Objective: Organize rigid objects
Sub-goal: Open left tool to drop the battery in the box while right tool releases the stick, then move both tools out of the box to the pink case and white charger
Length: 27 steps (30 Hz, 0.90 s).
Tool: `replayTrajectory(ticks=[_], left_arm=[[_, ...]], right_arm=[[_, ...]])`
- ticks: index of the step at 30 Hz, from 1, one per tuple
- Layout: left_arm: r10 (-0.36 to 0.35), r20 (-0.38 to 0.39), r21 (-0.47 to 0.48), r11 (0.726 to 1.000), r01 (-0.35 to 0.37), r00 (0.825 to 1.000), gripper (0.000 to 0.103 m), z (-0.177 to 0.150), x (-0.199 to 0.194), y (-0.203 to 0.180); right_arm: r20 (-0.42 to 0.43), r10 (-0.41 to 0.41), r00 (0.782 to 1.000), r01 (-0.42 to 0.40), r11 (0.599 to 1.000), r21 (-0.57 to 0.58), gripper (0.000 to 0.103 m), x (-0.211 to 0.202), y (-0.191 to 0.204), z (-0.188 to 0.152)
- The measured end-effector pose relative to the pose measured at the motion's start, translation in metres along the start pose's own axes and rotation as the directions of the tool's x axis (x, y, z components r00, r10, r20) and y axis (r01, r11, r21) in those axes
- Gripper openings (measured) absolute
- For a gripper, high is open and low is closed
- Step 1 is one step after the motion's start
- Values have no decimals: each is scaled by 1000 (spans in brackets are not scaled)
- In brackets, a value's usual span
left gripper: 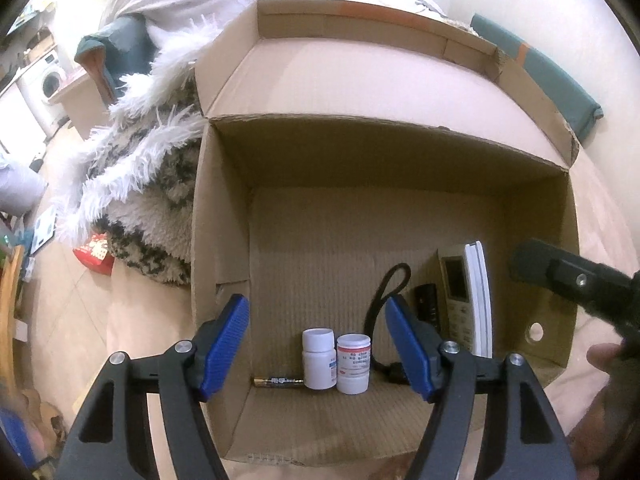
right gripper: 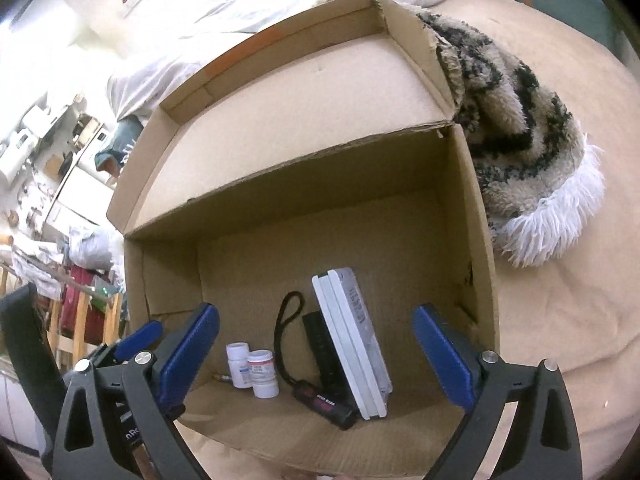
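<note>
We look down into the cardboard box (left gripper: 224, 208) on the bed. Along its near wall, left to right, lie a battery (left gripper: 278, 381), two white pill bottles (left gripper: 318, 358), a black corded device (right gripper: 324, 402) and two upright remote controls (right gripper: 352, 344). Our left gripper (left gripper: 318, 348) is released, empty above the bottles; our right gripper (right gripper: 316, 356) hangs wide open, empty too. Sorting seems nearly done; we see nothing left outside.

1. Shaggy cream-and-black fur blanket with white fringe (left gripper: 152, 184) (right gripper: 516, 120), bunched against the box.
2. White front-loading washing machine (left gripper: 50, 80), far background.
3. Small red patterned packet (left gripper: 95, 254), on the floor.
</note>
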State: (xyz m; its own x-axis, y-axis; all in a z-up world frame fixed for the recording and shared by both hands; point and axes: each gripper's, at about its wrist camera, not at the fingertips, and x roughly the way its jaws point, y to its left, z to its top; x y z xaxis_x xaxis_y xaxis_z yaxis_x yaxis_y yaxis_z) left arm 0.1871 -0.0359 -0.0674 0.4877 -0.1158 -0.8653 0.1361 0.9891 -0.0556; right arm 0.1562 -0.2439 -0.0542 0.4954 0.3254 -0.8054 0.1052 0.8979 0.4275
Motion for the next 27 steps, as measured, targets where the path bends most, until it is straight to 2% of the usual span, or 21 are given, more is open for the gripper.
replayTrajectory(ticks=[2, 4, 7, 10, 14, 22, 27], left_arm=[[-13, -33, 5, 1000, 13, 999, 68, 1, -2, 1], [-38, -16, -1, 999, 38, 999, 68, 1, -13, 3], [-19, 33, 7, 1000, 19, 999, 68, 3, -34, 8], [23, 26, 12, 1000, -23, 999, 68, 2, -43, 10], [31, 13, -3, 1000, -31, 999, 68, -3, -56, 19], [58, -8, -66, 996, -58, 998, 68, -37, -77, 39], [34, -71, -131, 990, -43, 997, 68, -72, -74, 43]], right_arm=[[9, 5, 1000, -4, 1000, -10, 103, -4, 5, 2], [23, 10, 1000, -10, 1000, -23, 103, -10, 10, 3], [42, 38, 998, -38, 999, -6, 103, -20, 13, 3], [57, 64, 996, -65, 998, 21, 103, -28, 14, 3], [62, 92, 994, -95, 994, 52, 103, -41, 11, -2], [71, 48, 996, -48, 999, -1, 103, -61, 10, -23], [4, 29, 1000, -29, 999, 18, 103, -57, 0, -48]])
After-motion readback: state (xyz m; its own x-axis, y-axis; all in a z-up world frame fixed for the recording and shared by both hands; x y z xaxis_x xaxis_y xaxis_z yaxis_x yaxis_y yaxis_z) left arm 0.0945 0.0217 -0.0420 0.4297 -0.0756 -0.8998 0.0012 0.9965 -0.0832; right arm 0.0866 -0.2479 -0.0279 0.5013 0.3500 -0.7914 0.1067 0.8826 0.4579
